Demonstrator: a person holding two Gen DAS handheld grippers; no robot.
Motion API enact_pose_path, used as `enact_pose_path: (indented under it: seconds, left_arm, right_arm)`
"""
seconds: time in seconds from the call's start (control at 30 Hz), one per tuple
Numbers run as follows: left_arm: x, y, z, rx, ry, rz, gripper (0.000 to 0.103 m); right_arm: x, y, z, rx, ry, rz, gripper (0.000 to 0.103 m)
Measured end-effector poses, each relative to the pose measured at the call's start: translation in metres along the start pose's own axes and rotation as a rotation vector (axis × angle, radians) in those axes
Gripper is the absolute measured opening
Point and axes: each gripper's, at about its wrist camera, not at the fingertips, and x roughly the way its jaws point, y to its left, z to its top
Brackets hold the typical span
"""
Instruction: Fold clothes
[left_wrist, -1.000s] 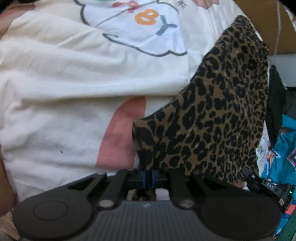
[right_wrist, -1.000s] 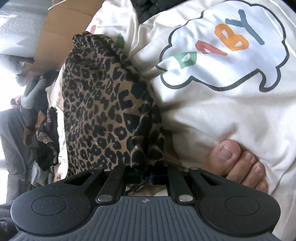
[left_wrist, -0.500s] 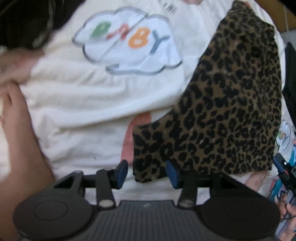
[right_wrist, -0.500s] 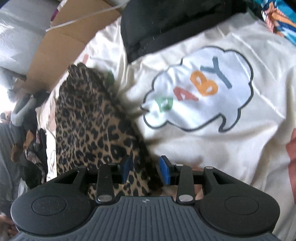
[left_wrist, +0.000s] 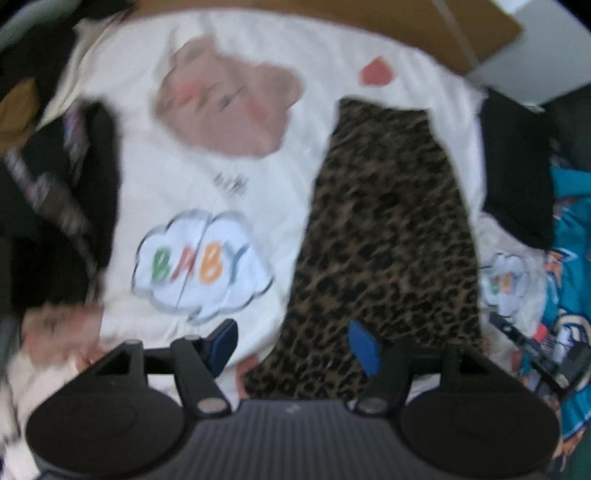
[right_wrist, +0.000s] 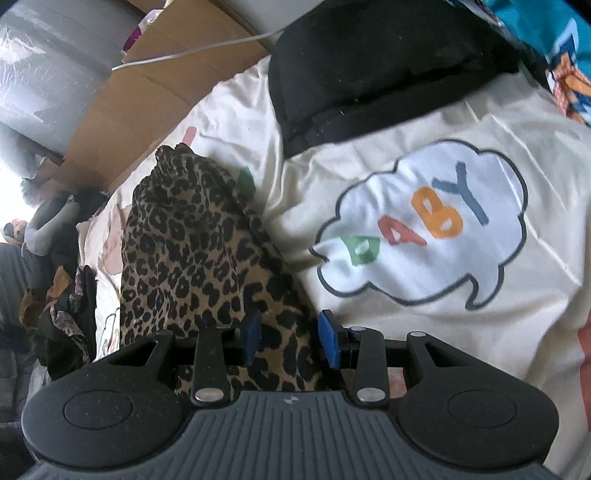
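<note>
Leopard cloth (left_wrist: 388, 229), soft and spotted, is laid as a long folded strip on a cream sheet (left_wrist: 155, 177) printed with cartoon clouds. Left gripper (left_wrist: 295, 343) is seen above it, jaws opening, nothing pinched. Right gripper (right_wrist: 288, 336) is parted around the strip's near end, unpressed. Black garments (right_wrist: 369, 62) and a teal fabric (left_wrist: 572, 229) are piled nearby.

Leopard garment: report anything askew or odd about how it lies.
The leopard garment lies as a long folded strip on the cream sheet. Its far end is bunched into a peak, not flat. Nothing looks torn.
</note>
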Motion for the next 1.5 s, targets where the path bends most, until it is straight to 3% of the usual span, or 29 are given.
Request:
enact_pose_path:
  seconds: [0.07,0.2,0.37,0.47,0.53,0.7,0.87,1.27,1.4,1.5]
  left_arm:
    - [-0.004,-0.007,0.013,0.034,-0.018,-0.043,0.069]
    - [0.0,-0.001,0.032,-0.041,-0.079,-0.174,0.069]
    - [0.02,0.005,0.042,-0.035,-0.142,-0.182,0.067]
    - [0.034,0.009,0.047,-0.097,-0.131,-0.231,0.061]
    - [0.039,0.004,0.053,-0.088,-0.125,-0.252,0.06]
    - [0.043,-0.011,0.059,-0.003,-0.174,-0.256,0.06]
    - [0.071,-0.004,0.067,-0.069,-0.159,-0.292,0.059]
    - [0.107,-0.006,0.081,-0.012,-0.221,-0.304,0.031]
    - [0.117,-0.015,0.086,0.03,-0.244,-0.31,0.029]
    - [0.127,-0.026,0.084,0.115,-0.322,-0.27,0.029]
  right_arm:
    - [0.0,0.005,0.003,-0.015,-0.012,0.0,0.039]
    - [0.001,0.016,0.008,-0.047,-0.03,0.009,0.039]
    - [0.002,0.029,0.015,-0.094,-0.043,0.001,0.039]
    - [0.002,0.039,0.021,-0.126,-0.05,-0.003,0.039]
    - [0.003,0.044,0.025,-0.136,-0.058,-0.008,0.039]
    - [0.009,0.059,0.031,-0.16,-0.075,-0.008,0.039]
    - [0.021,0.072,0.034,-0.184,-0.073,-0.003,0.038]
    - [0.054,0.096,0.038,-0.241,-0.049,-0.007,0.032]
    - [0.07,0.102,0.042,-0.264,-0.034,-0.018,0.031]
    - [0.082,0.105,0.044,-0.276,-0.022,-0.025,0.031]
